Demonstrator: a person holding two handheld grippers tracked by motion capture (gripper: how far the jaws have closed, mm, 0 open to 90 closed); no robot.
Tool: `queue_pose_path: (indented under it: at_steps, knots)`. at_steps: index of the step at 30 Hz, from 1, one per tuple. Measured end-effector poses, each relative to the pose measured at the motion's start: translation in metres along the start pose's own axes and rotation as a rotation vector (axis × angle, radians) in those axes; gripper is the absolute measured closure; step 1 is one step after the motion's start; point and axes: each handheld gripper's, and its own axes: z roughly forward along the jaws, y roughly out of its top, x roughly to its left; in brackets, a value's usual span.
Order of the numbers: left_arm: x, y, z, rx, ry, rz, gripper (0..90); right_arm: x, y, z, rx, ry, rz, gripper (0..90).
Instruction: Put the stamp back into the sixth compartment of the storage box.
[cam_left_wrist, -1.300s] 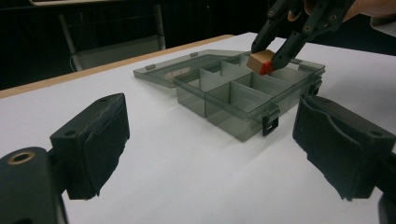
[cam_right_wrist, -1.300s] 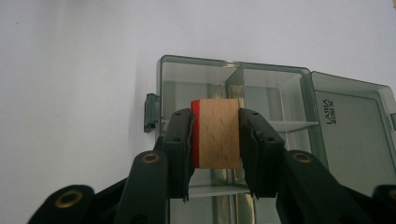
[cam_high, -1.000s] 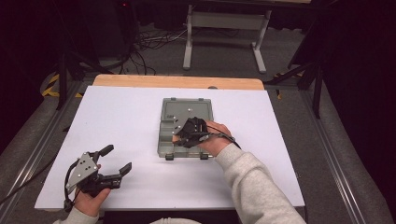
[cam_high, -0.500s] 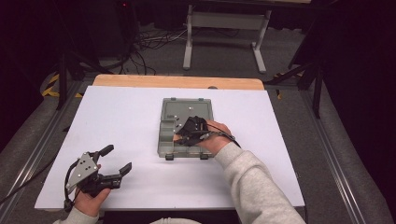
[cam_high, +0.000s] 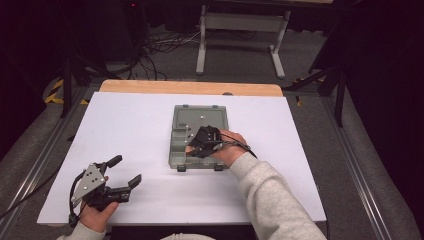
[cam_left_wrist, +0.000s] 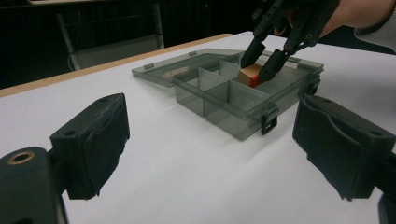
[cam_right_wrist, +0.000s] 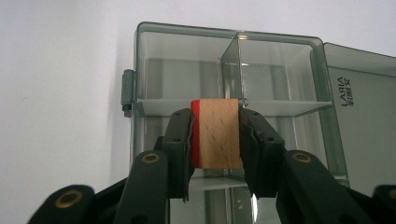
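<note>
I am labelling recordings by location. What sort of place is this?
Probably a lab or workshop recording station: a white-covered table, cables on the floor behind it, and a metal stand.

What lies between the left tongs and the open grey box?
Bare white table: the left gripper view shows nothing between the left tongs and the box.

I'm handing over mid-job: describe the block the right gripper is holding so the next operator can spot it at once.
Start at the white table and find the grey see-through compartment box lying open near its middle. The right gripper reaches down into it, jaws shut on the wooden block. The block is pale wood with one red face, the only coloured thing among the grey dividers.
</note>
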Motion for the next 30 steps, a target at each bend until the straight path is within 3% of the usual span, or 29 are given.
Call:
queue_pose_path:
  at_steps: [30]
  knots:
    - [0.000, 0.000, 0.000, 0.001, -0.004, 0.002, 11.9, 0.001, -0.001, 0.014, 0.044, 0.072, -0.004, 65.8]
